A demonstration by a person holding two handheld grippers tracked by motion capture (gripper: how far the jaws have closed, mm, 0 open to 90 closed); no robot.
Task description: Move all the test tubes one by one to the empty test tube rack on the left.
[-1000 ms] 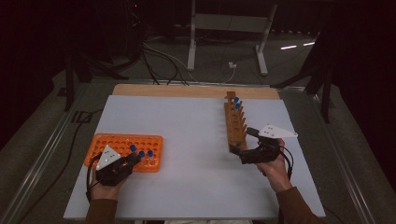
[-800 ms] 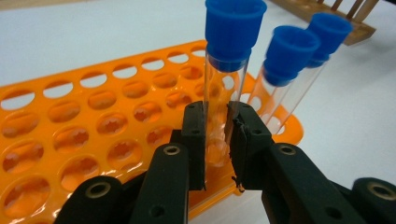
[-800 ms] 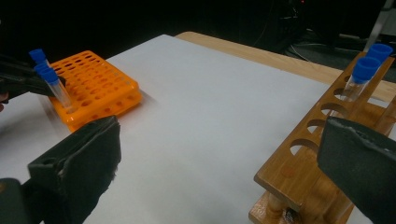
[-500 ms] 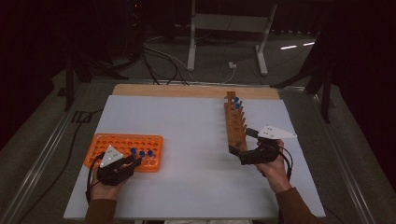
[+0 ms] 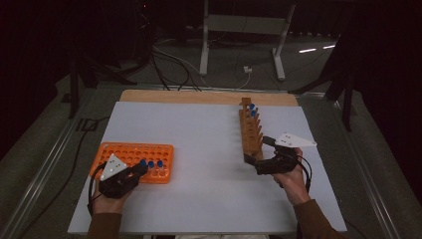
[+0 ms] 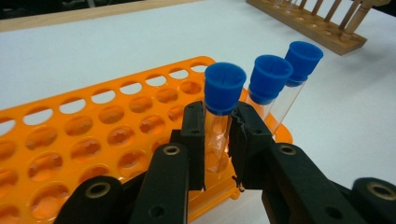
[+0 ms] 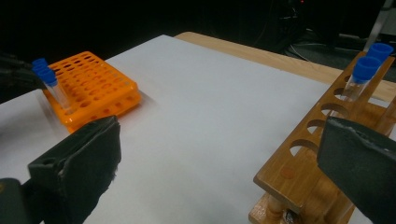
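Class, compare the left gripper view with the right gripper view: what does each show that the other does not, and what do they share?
Left gripper view alone: the left gripper with its jaws closed on the nearest blue-capped tube, close enough to see the cap's top.

Right gripper view alone: the right gripper with its jaws wide apart, and two capped tubes standing in the wooden rack.

Both: the orange rack, the wooden rack and the white table surface.

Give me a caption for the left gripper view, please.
Left hand-held gripper closed on a blue-capped tube standing in the orange rack, two more tubes just beyond.
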